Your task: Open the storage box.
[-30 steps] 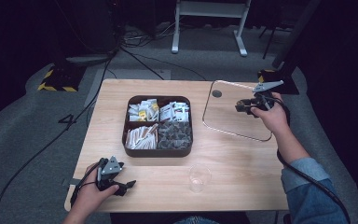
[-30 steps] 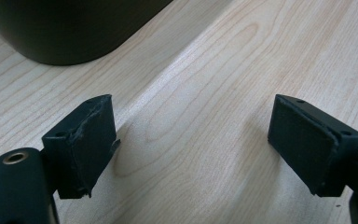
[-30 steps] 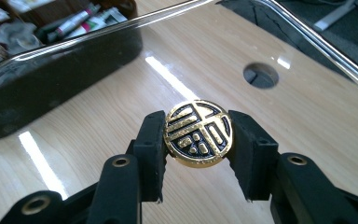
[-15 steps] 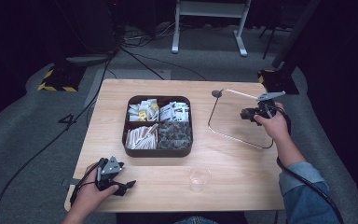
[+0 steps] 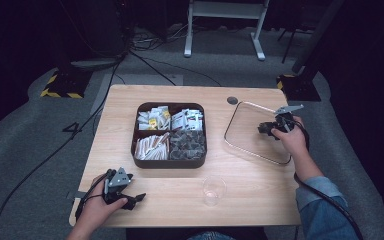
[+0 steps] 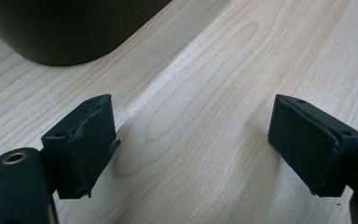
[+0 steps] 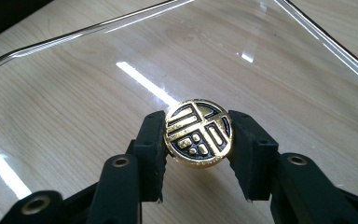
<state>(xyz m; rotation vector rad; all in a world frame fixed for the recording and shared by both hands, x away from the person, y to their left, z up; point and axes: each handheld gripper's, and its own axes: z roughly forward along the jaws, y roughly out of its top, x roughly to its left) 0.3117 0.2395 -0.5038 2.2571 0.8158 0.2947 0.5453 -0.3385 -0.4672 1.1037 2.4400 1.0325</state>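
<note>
Right gripper (image 7: 198,140) grips the gold-and-black round knob (image 7: 199,133) of the clear glass lid (image 7: 98,70); in the right gripper view the knob sits dead centre between the two black pads, both pressing its sides, jaws partly closed around it. In the high view the right gripper (image 5: 275,126) is at right of frame over the lid (image 5: 247,135), which lies on the right part of the wooden table (image 5: 180,210), near its right edge. Whether the lid rests flat or is still slightly tilted cannot be told.

Left gripper (image 5: 125,192) sits at lower left of the high view, on the table near its front edge, well apart from the lid. In the left gripper view its jaws stand wide apart with only bare wood between them, holding nothing; the dark corner of the tray (image 6: 70,28) shows at upper left of that frame.

Around: one dark square tray (image 5: 169,164) with four compartments at table centre, left of the lid and apart from it; pale packets in the upper two, sticks in the lower left, dark pieces in the lower right. One clear glass cup (image 5: 214,190) stands at lower centre, below the tray. One small dark round spot (image 5: 232,100) on the table just above the lid's upper left corner. Nothing lies between the lid and the tray.

Count: two grippers, one lid, one knob, one tray, one cup.
</note>
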